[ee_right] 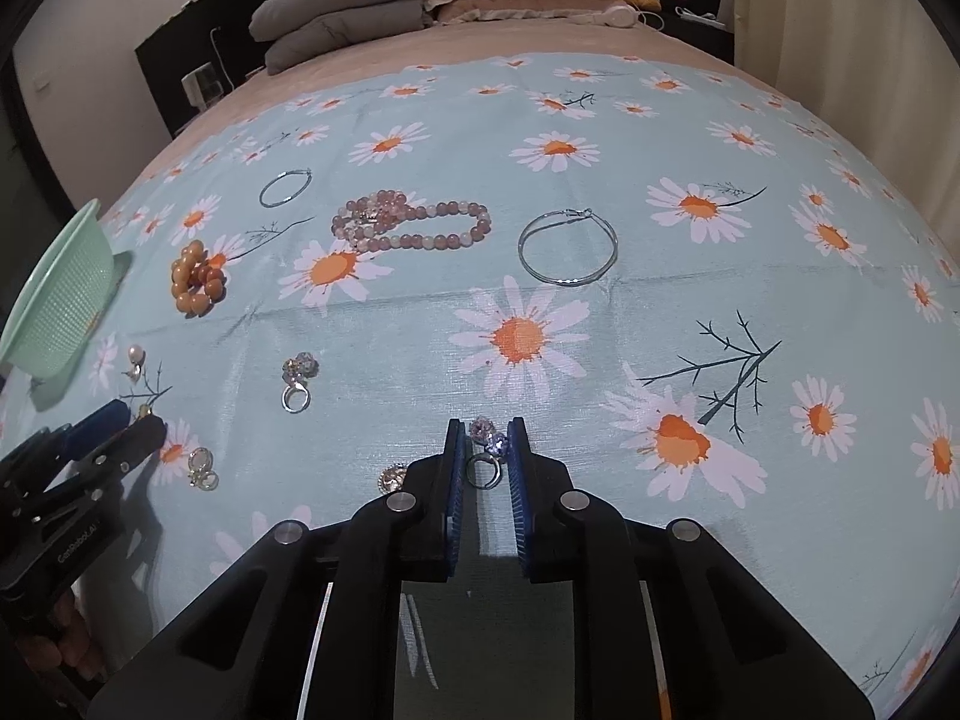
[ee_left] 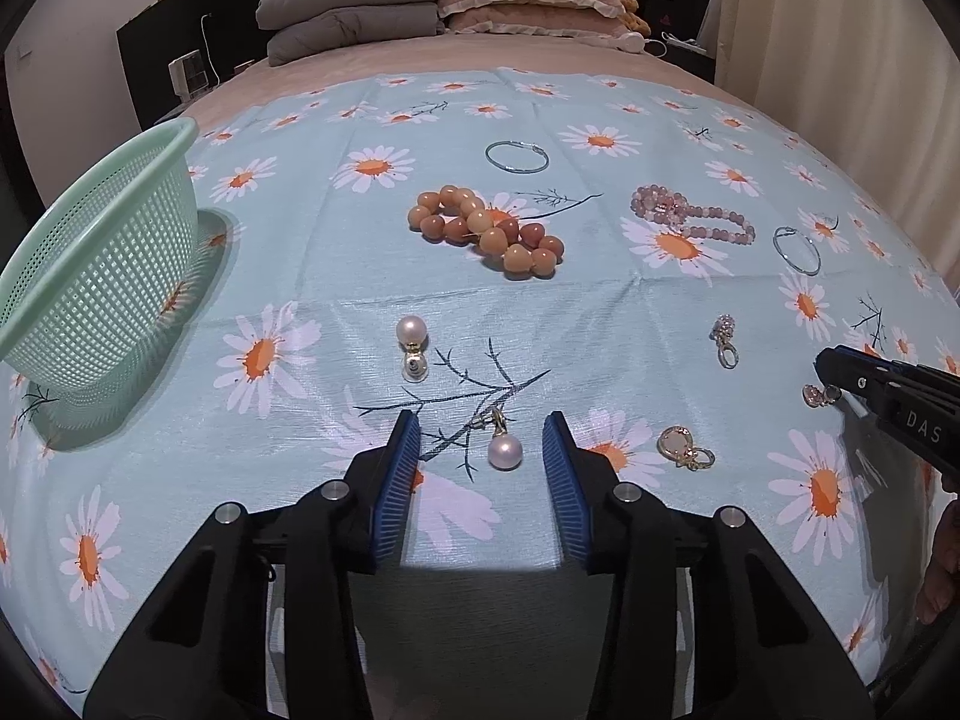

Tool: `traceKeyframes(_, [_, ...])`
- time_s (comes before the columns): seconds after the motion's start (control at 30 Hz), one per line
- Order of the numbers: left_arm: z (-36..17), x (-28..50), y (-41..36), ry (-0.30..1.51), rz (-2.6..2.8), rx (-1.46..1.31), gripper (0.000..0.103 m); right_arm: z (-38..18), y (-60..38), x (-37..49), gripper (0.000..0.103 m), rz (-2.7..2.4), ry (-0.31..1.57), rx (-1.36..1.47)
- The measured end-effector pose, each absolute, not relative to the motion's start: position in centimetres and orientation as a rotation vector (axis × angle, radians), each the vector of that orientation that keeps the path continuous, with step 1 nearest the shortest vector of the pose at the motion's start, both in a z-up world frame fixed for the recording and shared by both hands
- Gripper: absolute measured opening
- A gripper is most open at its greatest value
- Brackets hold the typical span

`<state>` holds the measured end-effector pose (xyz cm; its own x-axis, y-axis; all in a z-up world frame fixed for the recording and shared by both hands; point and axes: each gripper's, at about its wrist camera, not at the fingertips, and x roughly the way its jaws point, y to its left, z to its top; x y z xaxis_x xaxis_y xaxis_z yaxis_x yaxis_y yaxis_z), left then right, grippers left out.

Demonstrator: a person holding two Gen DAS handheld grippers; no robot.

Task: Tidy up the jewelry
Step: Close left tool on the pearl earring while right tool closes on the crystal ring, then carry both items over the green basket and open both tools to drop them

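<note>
In the left wrist view a pearl earring (ee_left: 504, 452) lies on the daisy cloth between the blue pads of my left gripper (ee_left: 482, 435). The pads stand apart from it on both sides, so the gripper is open. In the right wrist view my right gripper (ee_right: 487, 435) is shut on a crystal ring (ee_right: 483, 473) that rests on the cloth; its stone sits pinched between the pads. The mint green basket (ee_left: 102, 276) stands at the left, tilted. Each gripper shows at the edge of the other's view: the right gripper (ee_left: 831, 363) and the left gripper (ee_right: 132, 417).
Spread over the cloth are an orange bead bracelet (ee_left: 486, 231), a pink bead bracelet (ee_left: 690, 216), two silver hoops (ee_right: 564, 282) (ee_right: 264, 195), a second pearl earring (ee_left: 412, 342), another crystal ring (ee_left: 724, 339) and a gold earring (ee_left: 684, 447). Folded blankets and pillows lie at the far end of the bed.
</note>
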<state>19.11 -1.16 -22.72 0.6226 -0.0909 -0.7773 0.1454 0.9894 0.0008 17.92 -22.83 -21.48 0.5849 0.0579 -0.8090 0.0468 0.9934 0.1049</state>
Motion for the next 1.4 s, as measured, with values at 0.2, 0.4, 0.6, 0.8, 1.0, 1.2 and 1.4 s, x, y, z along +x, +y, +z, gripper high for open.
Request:
traceKeyframes(0.2, [-22.7, 19.0, -1.5, 0.89, -0.162, 0.076, 0.011, -21.3, -23.2, 17.7, 0.008, 0.014, 0.936, 0.135])
traceKeyframes(0.4, [-22.4, 19.1, -0.9, 0.9, -0.185, 0.029, 0.011, -20.6, -23.4, 17.3, 0.008, 0.005, 0.914, 0.131])
traceKeyframes(0.6, [-21.2, 18.7, -0.4, 0.879, -0.174, 0.039, 0.011, -19.0, -23.2, 16.9, 0.008, 0.011, 0.884, 0.124])
traceKeyframes(0.8, [-18.0, 17.9, 1.6, 0.808, -0.15, 0.041, 0.011, -16.4, -20.3, 16.8, 0.008, 0.063, 0.846, 0.09])
traceKeyframes(1.0, [-15.0, 17.5, 6.5, 0.742, -0.083, 0.011, 0.011, -13.4, -13.9, 17.4, 0.008, 0.172, 0.8, 0.024])
traceKeyframes(1.2, [-13.0, 17.5, 12.9, 0.692, -0.001, -0.016, 0.011, -11.2, -5.6, 18.7, 0.008, 0.322, 0.756, -0.032])
traceKeyframes(1.4, [-12.6, 18.6, 18.8, 0.675, 0.047, -0.016, 0.011, -10.0, 1.7, 21.1, 0.008, 0.471, 0.732, -0.03])
